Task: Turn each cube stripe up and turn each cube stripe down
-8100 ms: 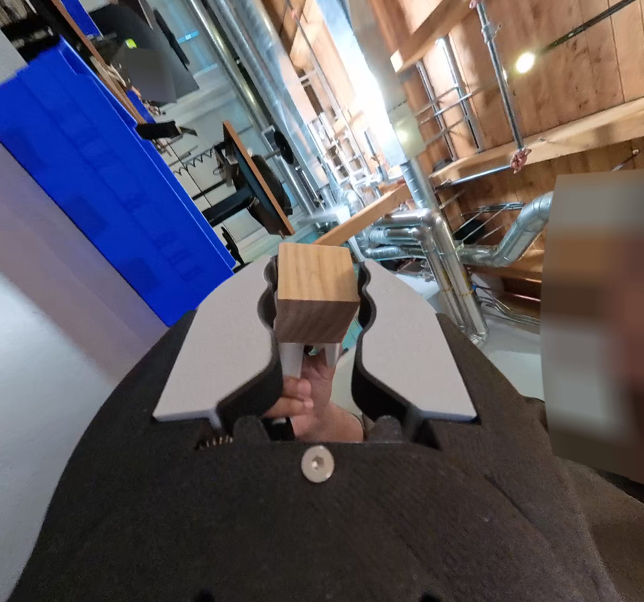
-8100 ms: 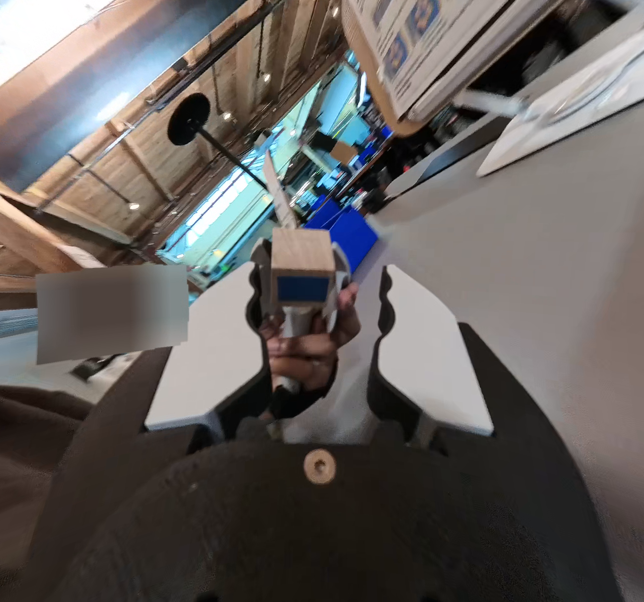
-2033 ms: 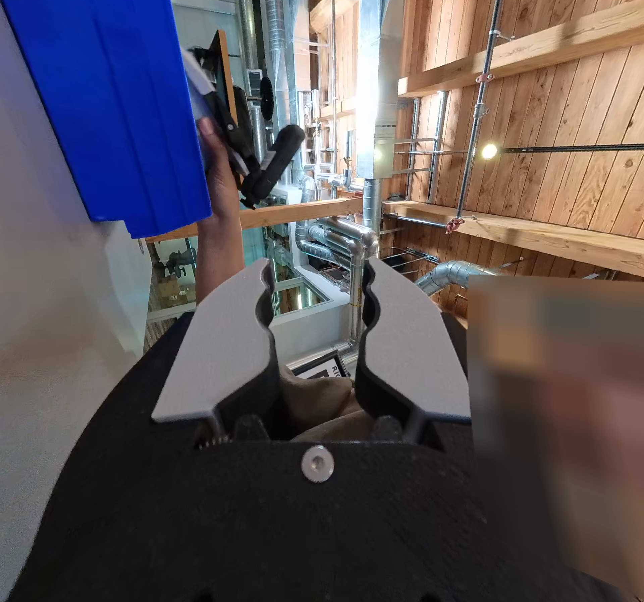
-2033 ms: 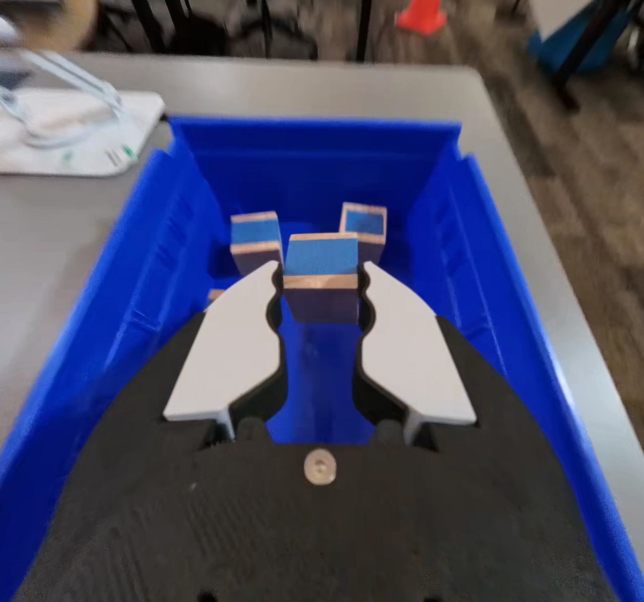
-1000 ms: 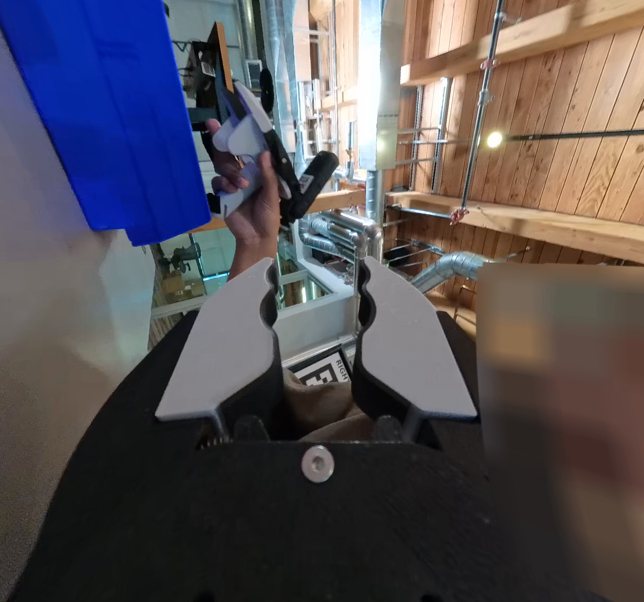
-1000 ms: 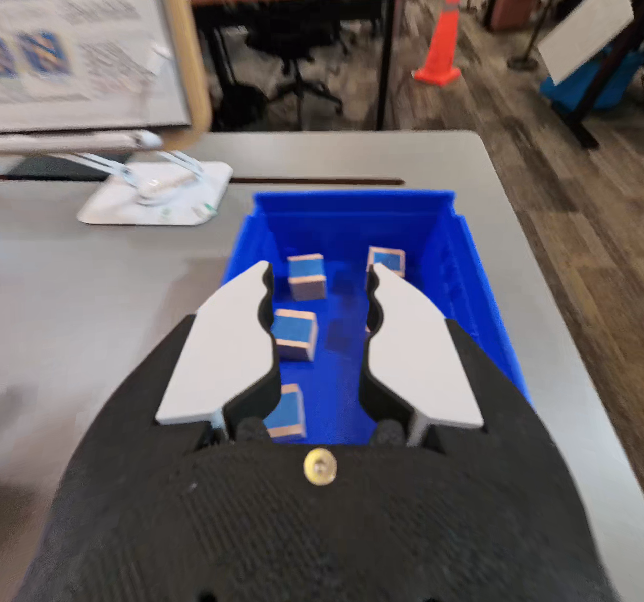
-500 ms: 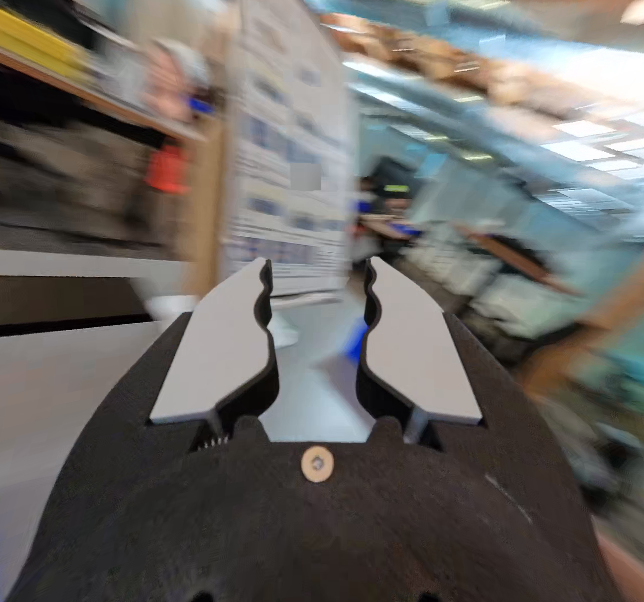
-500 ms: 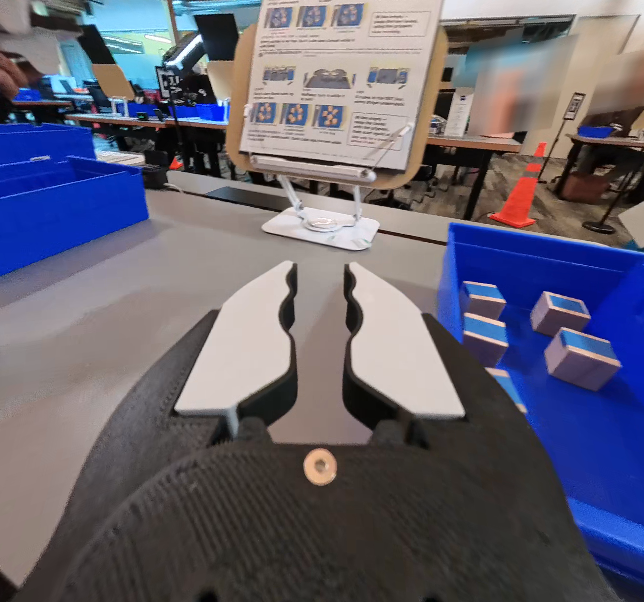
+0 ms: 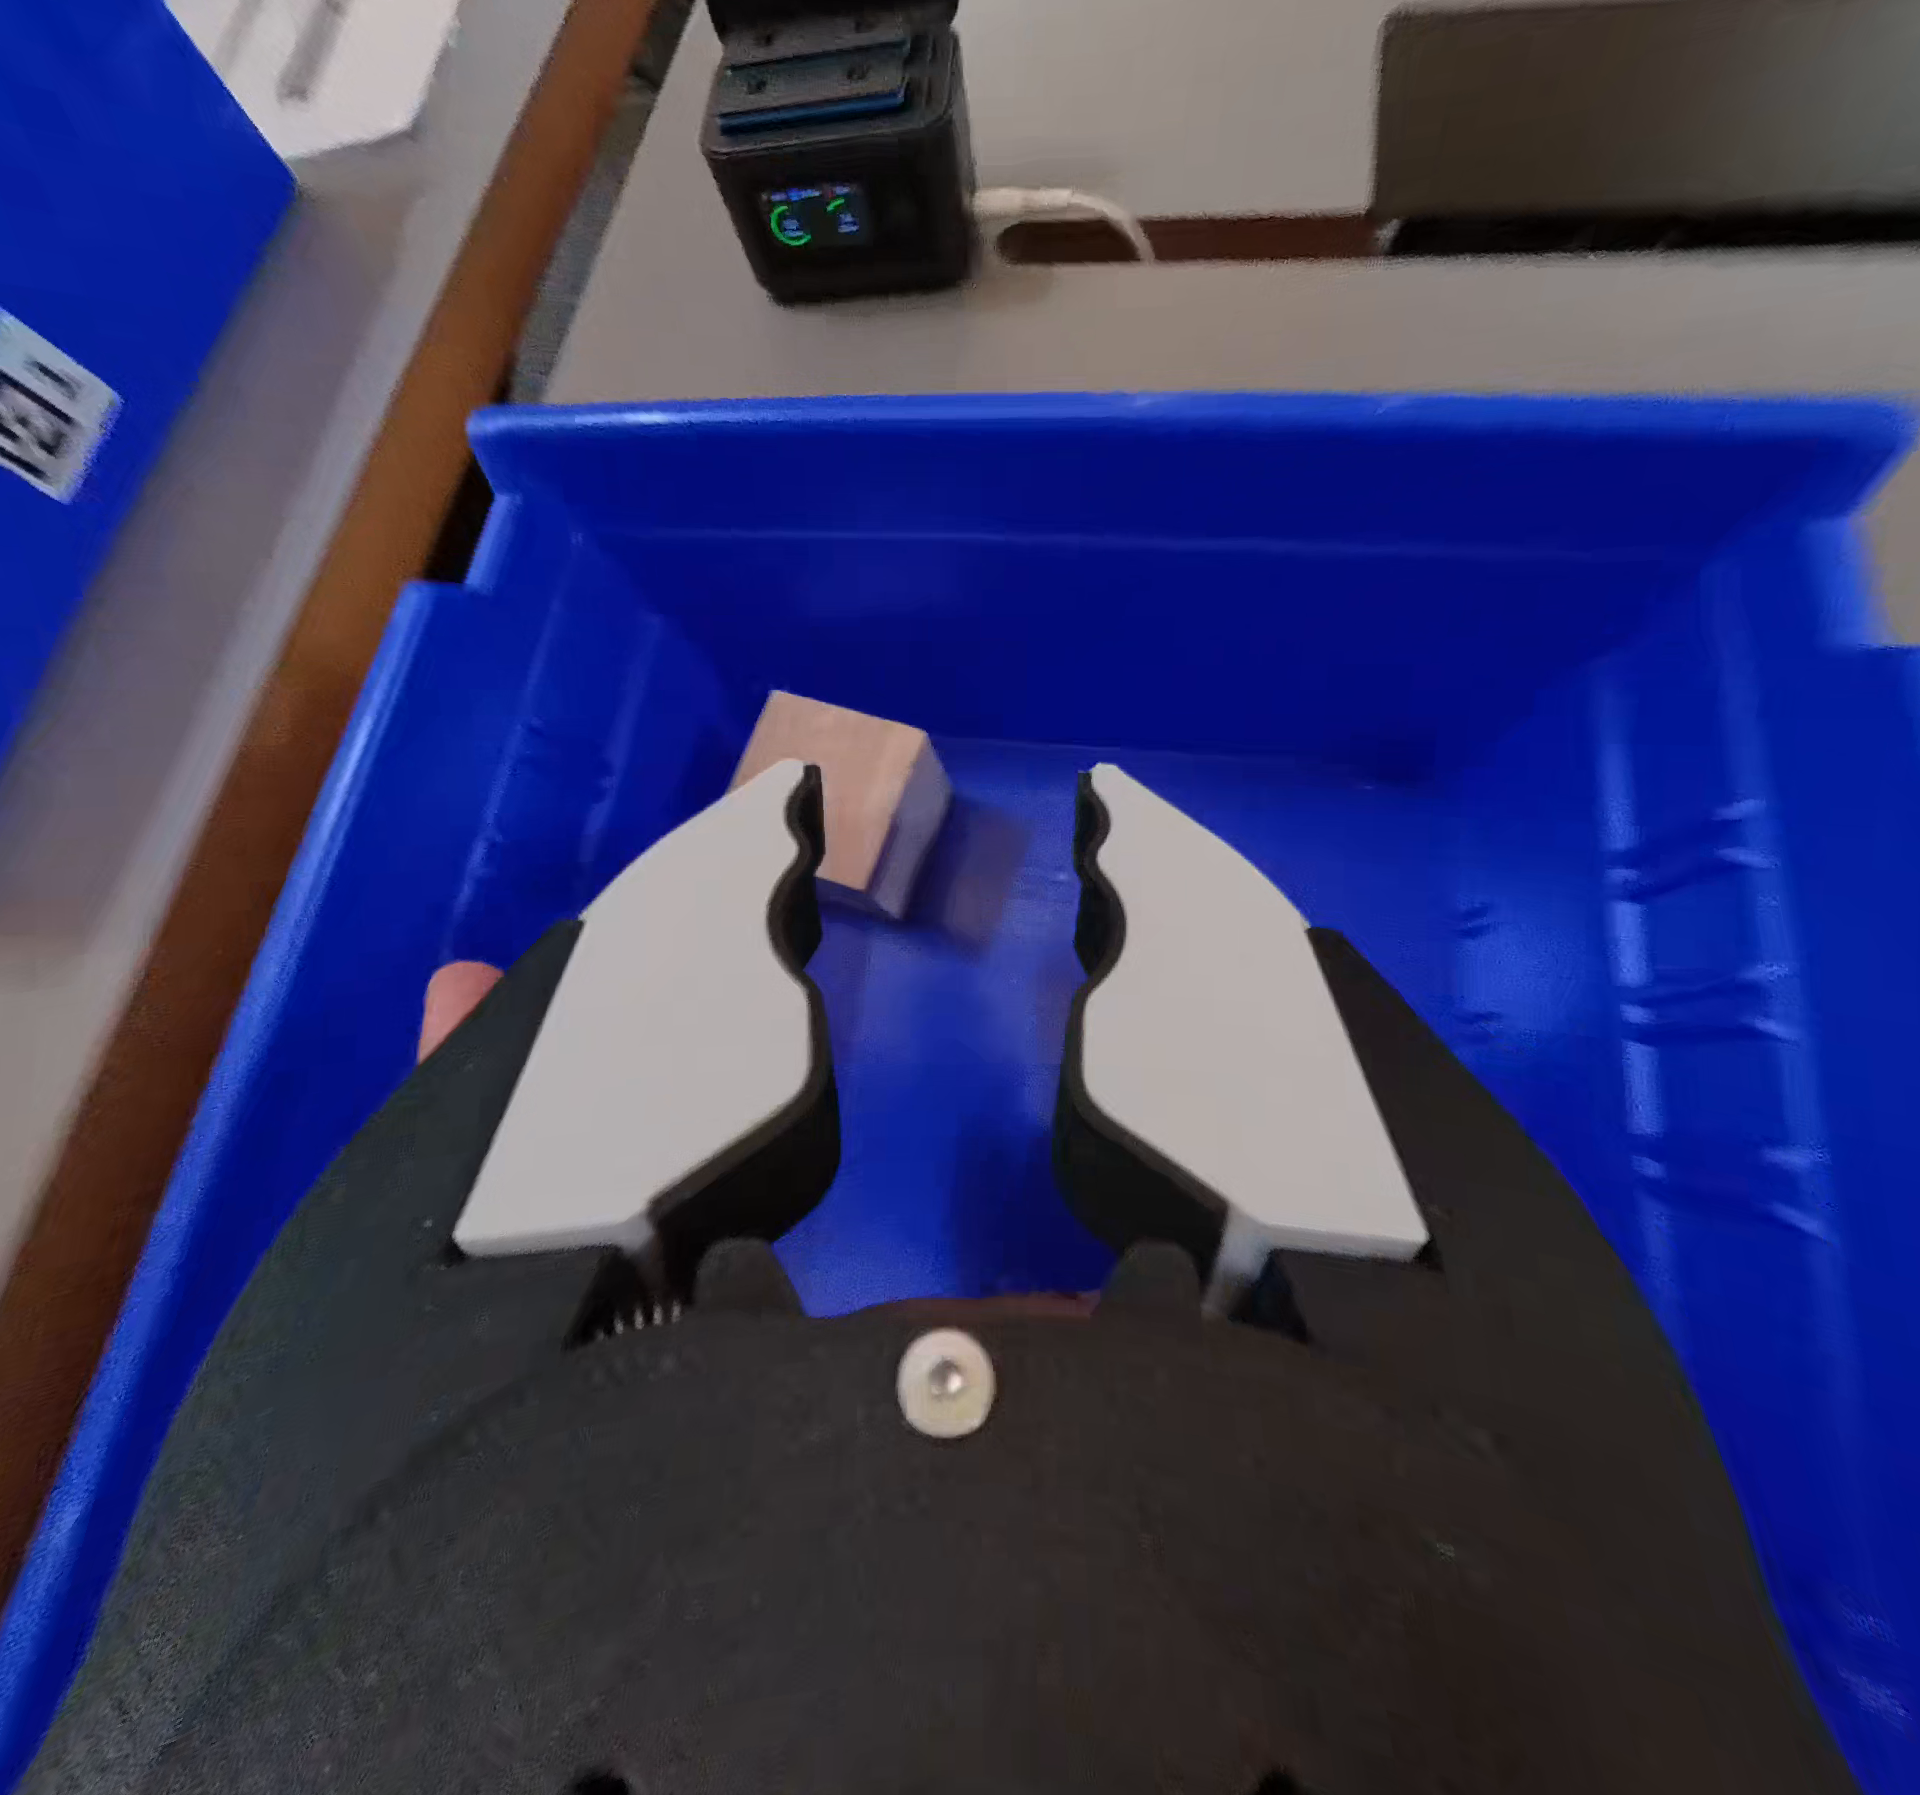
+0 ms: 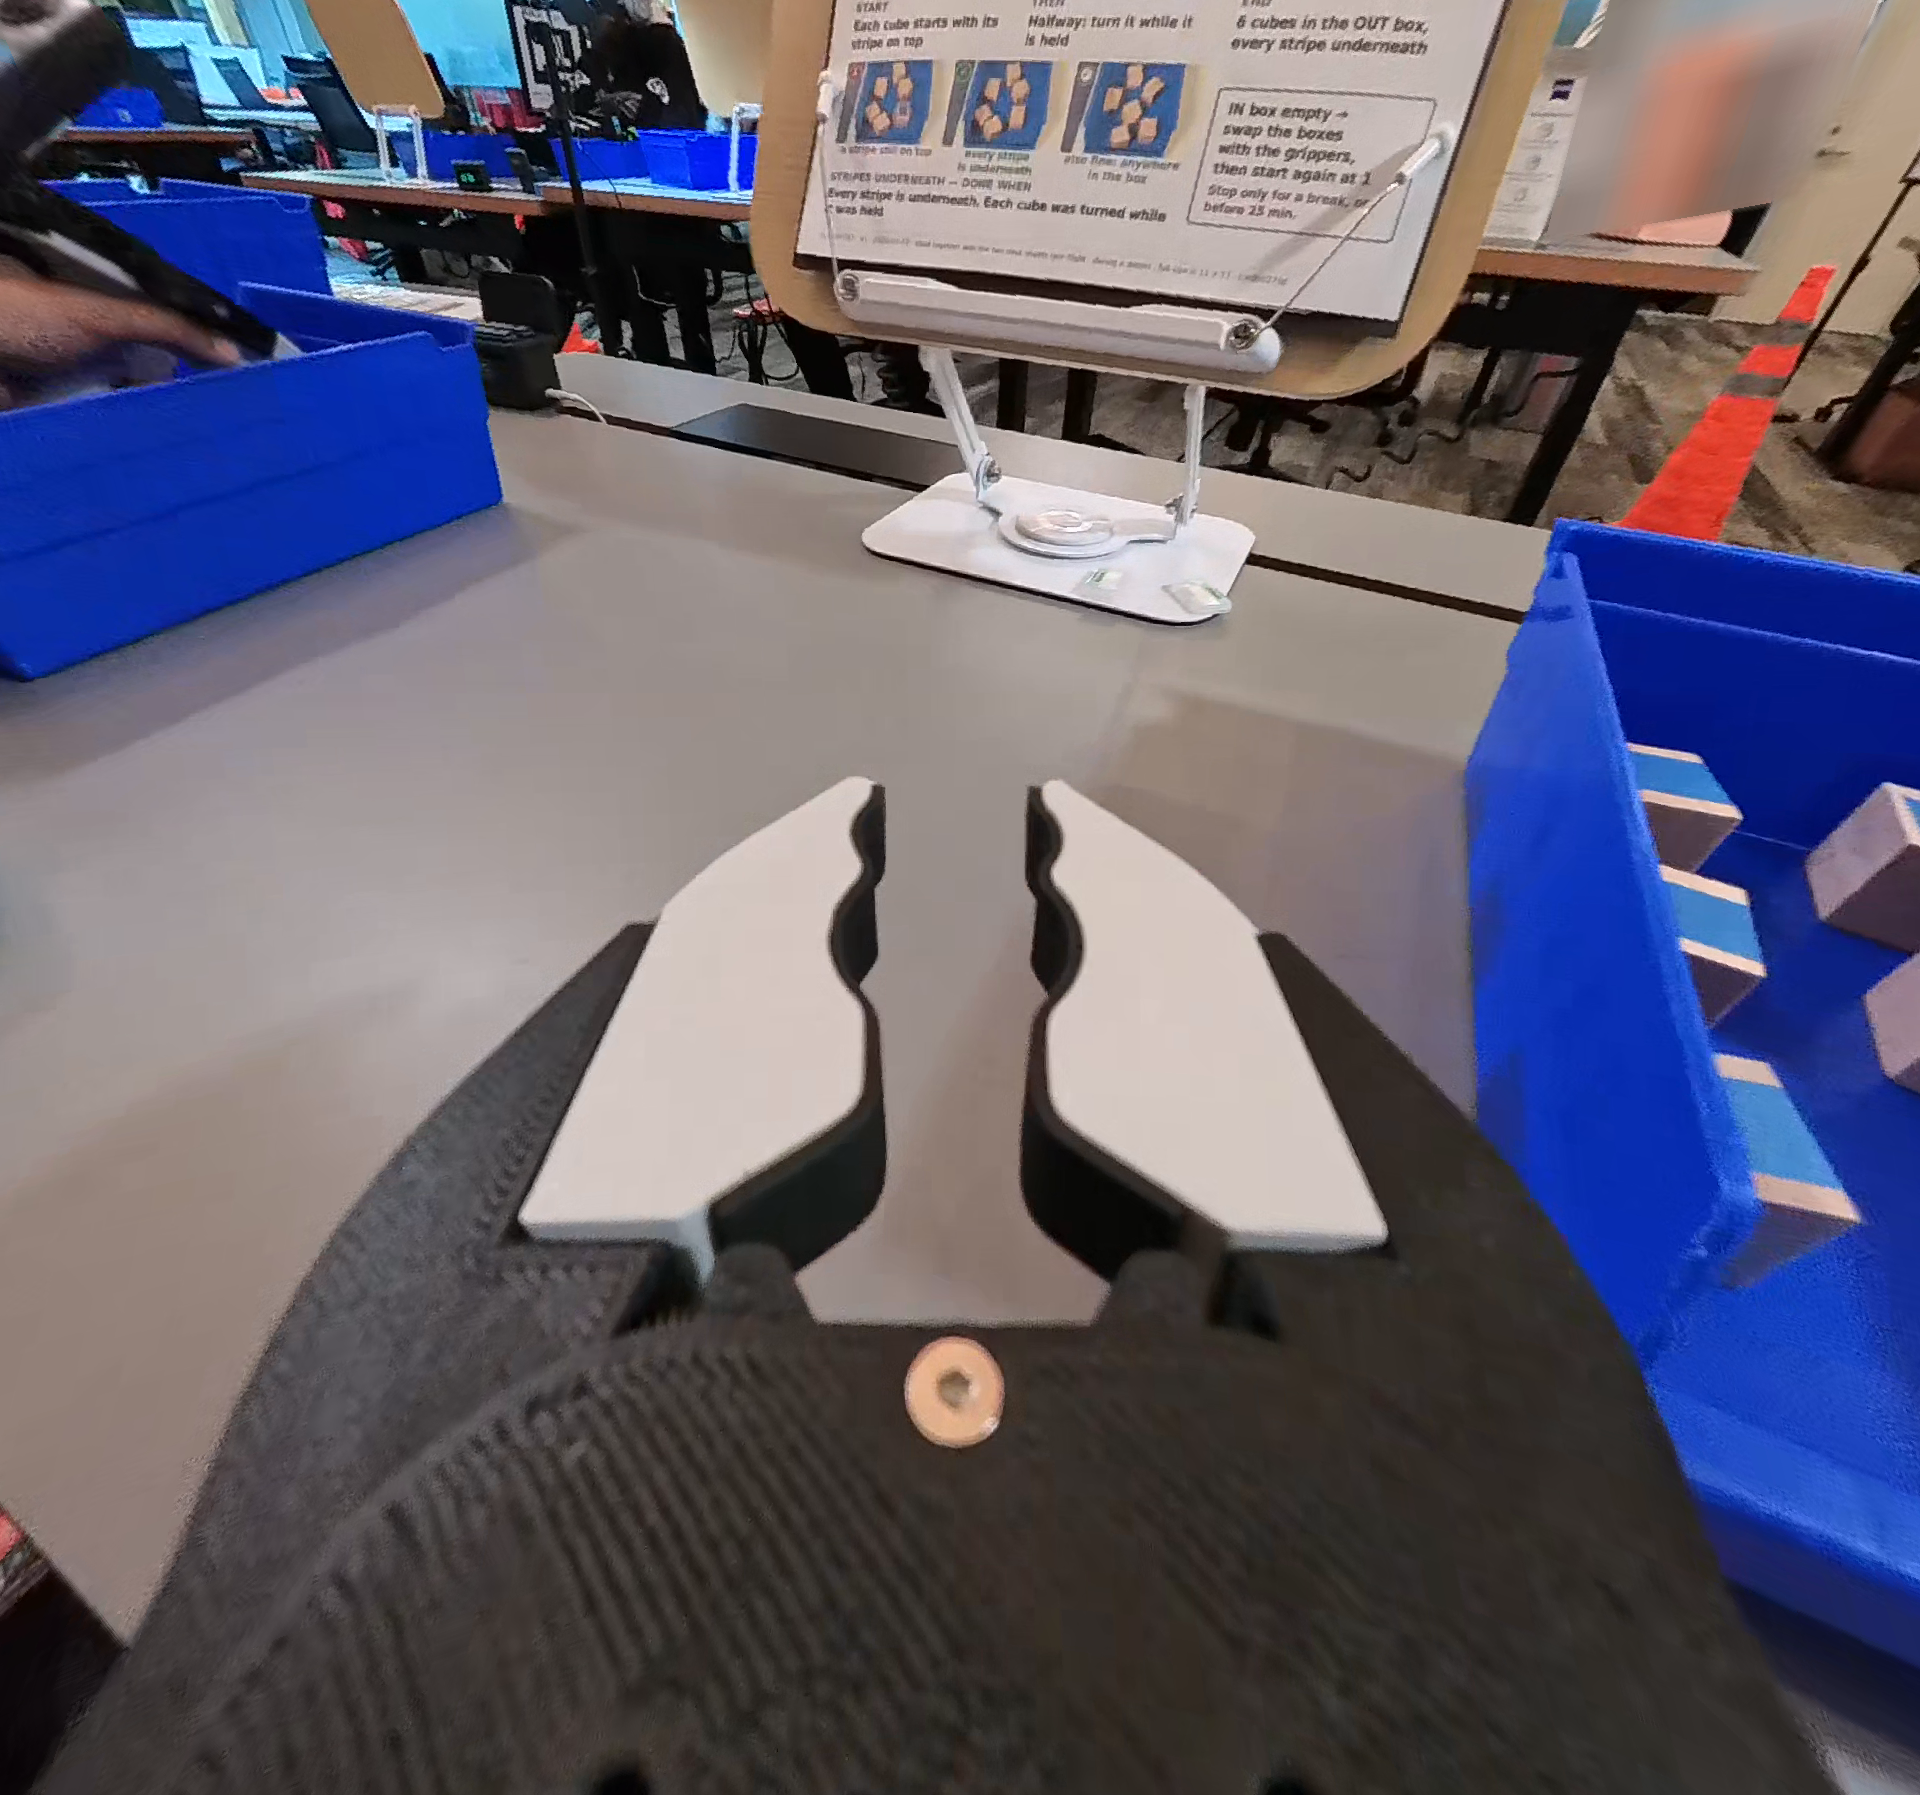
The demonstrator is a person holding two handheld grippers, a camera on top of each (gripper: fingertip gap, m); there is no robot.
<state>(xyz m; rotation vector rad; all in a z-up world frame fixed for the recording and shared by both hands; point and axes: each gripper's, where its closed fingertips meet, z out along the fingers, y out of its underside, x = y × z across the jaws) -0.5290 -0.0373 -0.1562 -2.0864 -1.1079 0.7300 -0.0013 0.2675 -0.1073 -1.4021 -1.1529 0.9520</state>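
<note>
In the left wrist view my left gripper [image 9: 940,789] is open and empty, pointing down into a blue bin [image 9: 1143,436]. One wooden cube [image 9: 883,810] lies on the bin floor with plain wood up, just ahead of my left fingertip and partly hidden by it. In the right wrist view my right gripper [image 10: 956,800] is empty, its jaws standing a narrow gap apart, low over the grey table [image 10: 520,810]. A second blue bin [image 10: 1558,914] to its right holds several cubes [image 10: 1704,924] with blue stripes on top.
An instruction board on a white stand [image 10: 1060,540] is at the table's far side. The left bin [image 10: 239,457] shows at the far left with a hand [image 10: 83,322] above it. A black device with a small screen [image 9: 831,187] sits behind the left bin.
My left gripper swung from pointing up into the room down into the left bin, over the cube. My right gripper stays low over the table with its narrow gap.
</note>
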